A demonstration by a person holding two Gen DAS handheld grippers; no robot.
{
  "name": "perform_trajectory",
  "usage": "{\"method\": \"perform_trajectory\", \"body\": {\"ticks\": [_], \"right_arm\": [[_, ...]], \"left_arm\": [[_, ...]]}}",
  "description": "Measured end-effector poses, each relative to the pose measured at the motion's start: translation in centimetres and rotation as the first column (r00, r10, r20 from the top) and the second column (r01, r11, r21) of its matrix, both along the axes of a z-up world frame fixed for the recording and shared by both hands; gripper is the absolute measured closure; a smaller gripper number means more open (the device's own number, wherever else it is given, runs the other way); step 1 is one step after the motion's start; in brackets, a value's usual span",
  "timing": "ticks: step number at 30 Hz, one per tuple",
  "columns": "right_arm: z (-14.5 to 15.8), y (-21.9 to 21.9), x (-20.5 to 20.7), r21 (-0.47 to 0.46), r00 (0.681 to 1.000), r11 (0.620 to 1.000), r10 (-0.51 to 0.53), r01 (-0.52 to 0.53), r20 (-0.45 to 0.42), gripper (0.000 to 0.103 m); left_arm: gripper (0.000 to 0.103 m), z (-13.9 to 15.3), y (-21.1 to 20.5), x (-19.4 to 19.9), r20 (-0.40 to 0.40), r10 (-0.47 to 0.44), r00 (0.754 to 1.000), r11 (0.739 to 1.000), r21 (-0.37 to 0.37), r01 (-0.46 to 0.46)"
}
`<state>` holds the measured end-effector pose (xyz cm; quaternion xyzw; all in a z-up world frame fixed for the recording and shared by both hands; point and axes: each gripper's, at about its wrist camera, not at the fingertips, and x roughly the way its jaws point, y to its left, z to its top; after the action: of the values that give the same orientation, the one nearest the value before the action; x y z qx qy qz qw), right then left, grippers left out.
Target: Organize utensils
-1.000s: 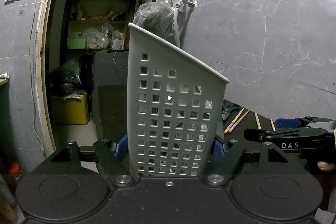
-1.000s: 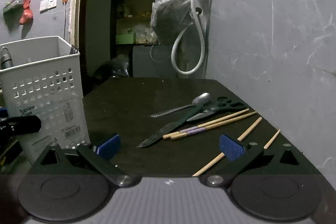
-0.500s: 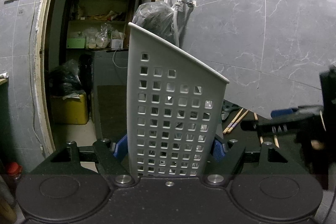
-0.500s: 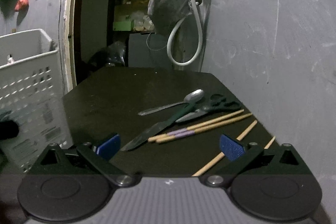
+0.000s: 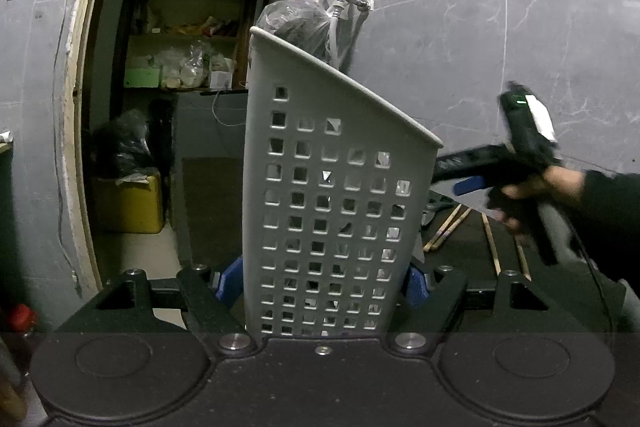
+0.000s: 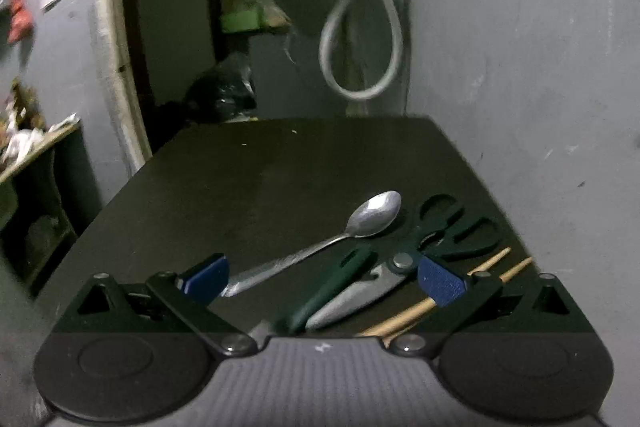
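My left gripper (image 5: pixel 324 279) is shut on the lower walls of a white perforated basket (image 5: pixel 332 187), which stands upright and fills the middle of the left wrist view. My right gripper (image 6: pixel 322 279) is open and hangs low over the utensils on the dark table (image 6: pixel 260 167). A steel spoon (image 6: pixel 372 211), a green-handled knife (image 6: pixel 332 287), dark scissors (image 6: pixel 452 227) and wooden chopsticks (image 6: pixel 420 307) lie there; the knife and scissor blades lie between its fingers, untouched. The left wrist view shows the right gripper (image 5: pixel 456 173) in a person's hand (image 5: pixel 532 191), past the basket, above chopsticks (image 5: pixel 444 229).
A grey tiled wall (image 6: pixel 520 67) runs along the table's right edge. A looped hose (image 6: pixel 360 27) and a bagged tap hang at the far end. Left of the table an open doorway (image 5: pixel 180 107) shows shelves and a yellow box (image 5: pixel 128 203).
The right gripper has swung right and forward over the utensils, and the basket has left its view. In the left wrist view it moved up and farther off. The left gripper kept still.
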<state>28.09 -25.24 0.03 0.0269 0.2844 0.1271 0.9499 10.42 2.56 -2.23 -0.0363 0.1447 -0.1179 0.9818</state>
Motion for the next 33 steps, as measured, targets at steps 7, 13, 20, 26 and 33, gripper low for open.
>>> {"method": "perform_trajectory", "body": {"ticks": [7, 13, 20, 26, 33], "right_arm": [[-0.4, -0.7, 6.9, 0.117, 0.997, 0.993, -0.021, 0.031, -0.08, 0.0], [-1.1, -0.8, 10.2, 0.107, 0.986, 0.985, -0.124, 0.136, -0.115, 0.0], [-1.9, -0.7, 11.8, 0.131, 0.982, 0.98, -0.13, 0.148, -0.138, 0.004], [-2.8, -0.8, 12.3, 0.17, 0.98, 0.972, -0.136, 0.16, -0.144, 0.021], [-2.9, -0.6, 12.1, 0.158, 0.971, 0.965, -0.187, 0.21, -0.148, 0.066]], "left_arm": [[0.025, -0.2, 0.5, 0.4, -0.003, -0.01, 1.0, 1.0, -0.01, 0.01], [0.025, -0.2, 0.7, 0.4, -0.005, -0.017, 1.0, 1.0, -0.014, 0.017], [0.025, -0.2, 0.6, 0.3, -0.006, -0.018, 1.0, 1.0, -0.015, 0.018], [0.024, -0.2, 0.7, 0.3, -0.006, -0.018, 1.0, 1.0, -0.016, 0.018], [0.024, -0.2, 0.7, 0.4, -0.007, -0.015, 1.0, 1.0, -0.018, 0.015]]}}
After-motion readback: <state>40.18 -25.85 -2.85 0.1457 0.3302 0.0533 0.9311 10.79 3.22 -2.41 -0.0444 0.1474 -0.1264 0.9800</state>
